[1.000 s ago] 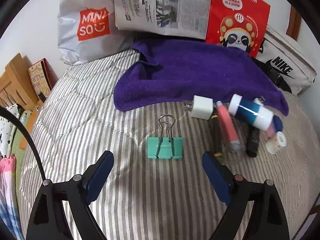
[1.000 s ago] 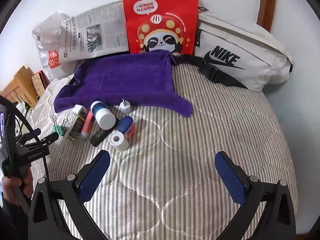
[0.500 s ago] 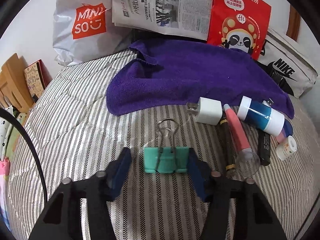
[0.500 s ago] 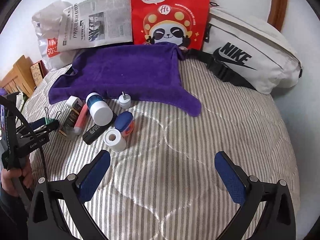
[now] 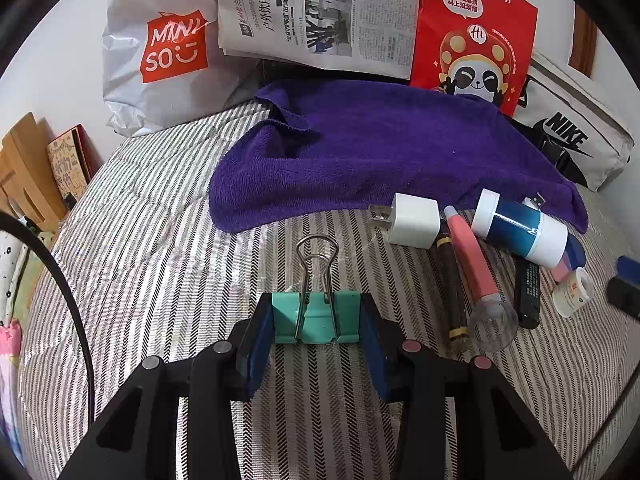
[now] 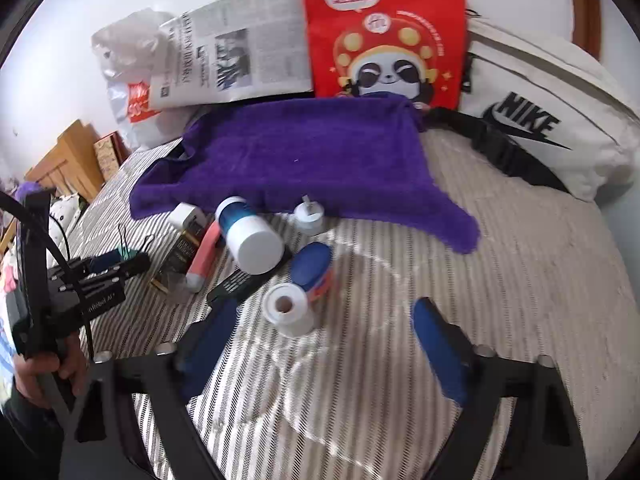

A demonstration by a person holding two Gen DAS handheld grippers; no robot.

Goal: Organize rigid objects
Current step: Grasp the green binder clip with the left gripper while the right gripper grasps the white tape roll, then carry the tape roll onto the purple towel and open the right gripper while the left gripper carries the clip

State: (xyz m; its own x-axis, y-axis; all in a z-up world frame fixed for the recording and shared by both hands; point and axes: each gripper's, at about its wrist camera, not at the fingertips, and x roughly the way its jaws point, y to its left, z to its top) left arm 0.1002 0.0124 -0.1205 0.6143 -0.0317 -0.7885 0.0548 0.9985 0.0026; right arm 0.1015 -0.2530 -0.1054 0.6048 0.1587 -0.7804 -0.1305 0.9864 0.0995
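- Left gripper point(image 5: 316, 320): blue pads pressed on both sides of the teal metal binder clip point(image 5: 316, 317), which sits on the striped grey-and-white quilted bedspread point(image 5: 160, 248), wire handles pointing toward the purple terry towel point(image 5: 380, 148)
- Right gripper point(image 6: 320, 332): jaws spread wide, holding nothing; the small white tape roll point(image 6: 289, 309) lies between its pads, nearer the left one
- Cluster to the right of the clip, along the towel's near edge: white cube charger plug point(image 5: 414, 220), black-and-gold tube point(image 5: 450, 284), pink tube with clear cap point(image 5: 476, 268), blue bottle with white ends point(image 5: 520, 230), black stick point(image 5: 528, 288)
- Far edge of bedspread, against the wall: white MINISO plastic bag point(image 5: 160, 56), folded newspaper point(image 5: 320, 12), red panda paper bag point(image 5: 476, 28), cream Nike waist bag point(image 5: 572, 136)
- Nothing lies between clip and towel
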